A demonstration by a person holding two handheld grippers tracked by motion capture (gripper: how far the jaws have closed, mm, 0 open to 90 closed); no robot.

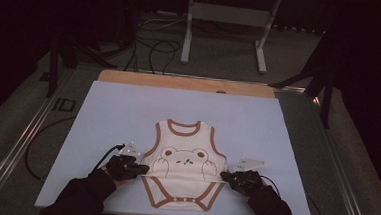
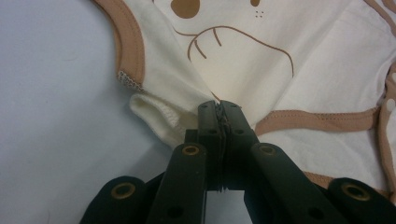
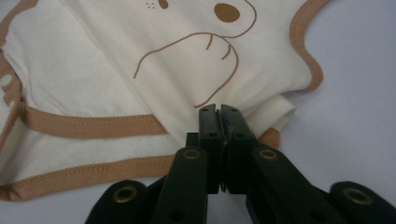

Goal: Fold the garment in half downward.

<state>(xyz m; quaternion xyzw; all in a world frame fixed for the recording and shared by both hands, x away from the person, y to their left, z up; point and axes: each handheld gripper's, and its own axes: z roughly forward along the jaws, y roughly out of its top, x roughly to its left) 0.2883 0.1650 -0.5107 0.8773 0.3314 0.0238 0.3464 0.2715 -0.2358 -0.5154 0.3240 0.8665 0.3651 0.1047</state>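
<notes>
- Black jaws of the left gripper point(image 2: 220, 108), seen in the left gripper view: pressed together on a gathered fold of cream cloth at the side seam of the bodysuit point(image 2: 289, 56), just below the brown-trimmed armhole
- Black jaws of the right gripper point(image 3: 219, 111), seen in the right gripper view: likewise pressed together, pinching a fold of the same garment at its opposite side seam, beside the brown-bound edge
- Bodysuit point(image 1: 185, 162) in the high view: a sleeveless cream baby garment with brown binding at neck, armholes and leg openings, lying face up near the front edge of the counter; neck opening points away from the person, snap crotch toward the person
- Printed motif point(image 1: 185, 157): a bear face with two raised paws across the chest; one paw outline lies just above each gripper's jaws in the gripper views
- Left gripper point(image 1: 142, 168) in the high view: at the garment's left waist, held in a dark-gloved hand point(image 1: 117, 167)
- Right gripper point(image 1: 226, 176) in the high view: at the garment's right waist, held in the other gloved hand point(image 1: 246, 183); the two grippers stand level with each other, the garment between them
- Counter surface: a pale blue-grey mat point(image 1: 118, 113), with a strip of wooden board point(image 1: 180, 82) showing along its far edge
- Background: floor with dark cables point(image 1: 152, 47) and a white metal frame point(image 1: 224, 19) beyond the counter
</notes>
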